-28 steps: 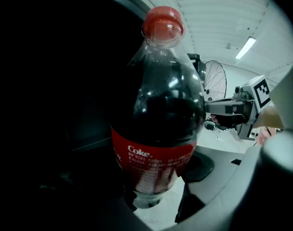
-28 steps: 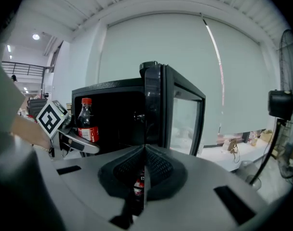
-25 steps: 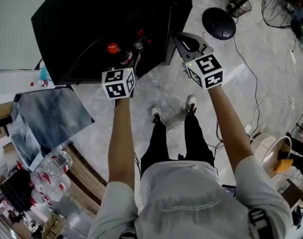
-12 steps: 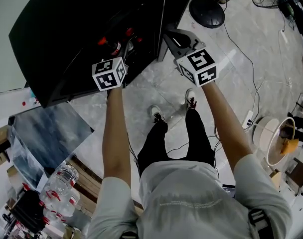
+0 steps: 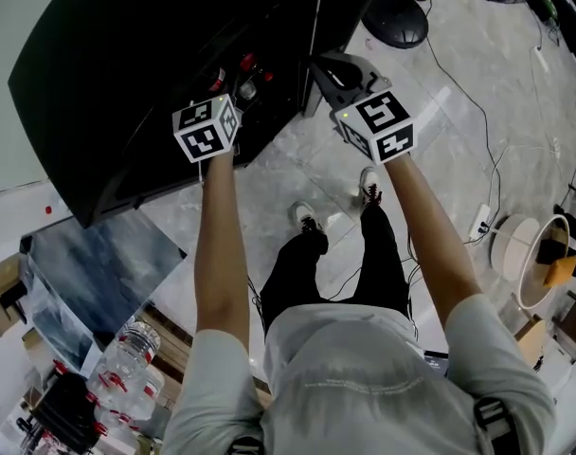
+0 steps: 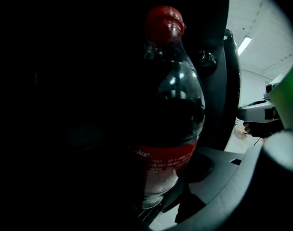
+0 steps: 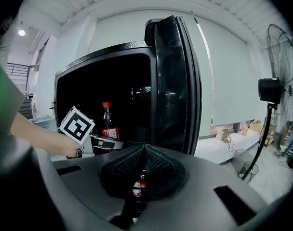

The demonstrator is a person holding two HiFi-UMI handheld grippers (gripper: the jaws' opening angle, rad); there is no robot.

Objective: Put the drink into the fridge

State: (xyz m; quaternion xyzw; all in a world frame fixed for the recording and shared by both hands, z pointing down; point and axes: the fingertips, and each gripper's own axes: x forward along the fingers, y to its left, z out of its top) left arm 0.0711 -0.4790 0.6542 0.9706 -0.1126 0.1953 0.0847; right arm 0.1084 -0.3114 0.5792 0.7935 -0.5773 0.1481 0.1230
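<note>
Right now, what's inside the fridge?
The cola bottle, clamped in the left gripper, stands upright just inside the fridge. Behind and around it the interior is too dark to show shelves or other contents.

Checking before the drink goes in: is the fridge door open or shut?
Open. The right gripper view shows the door swung out edge-on beside the fridge, with the left gripper holding the cola bottle inside.

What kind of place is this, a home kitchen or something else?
Probably a workshop or storeroom, not a home kitchen: the black fridge stands on a bare stone floor, a pedestal fan stands nearby, and packs of water bottles are piled to one side.
</note>
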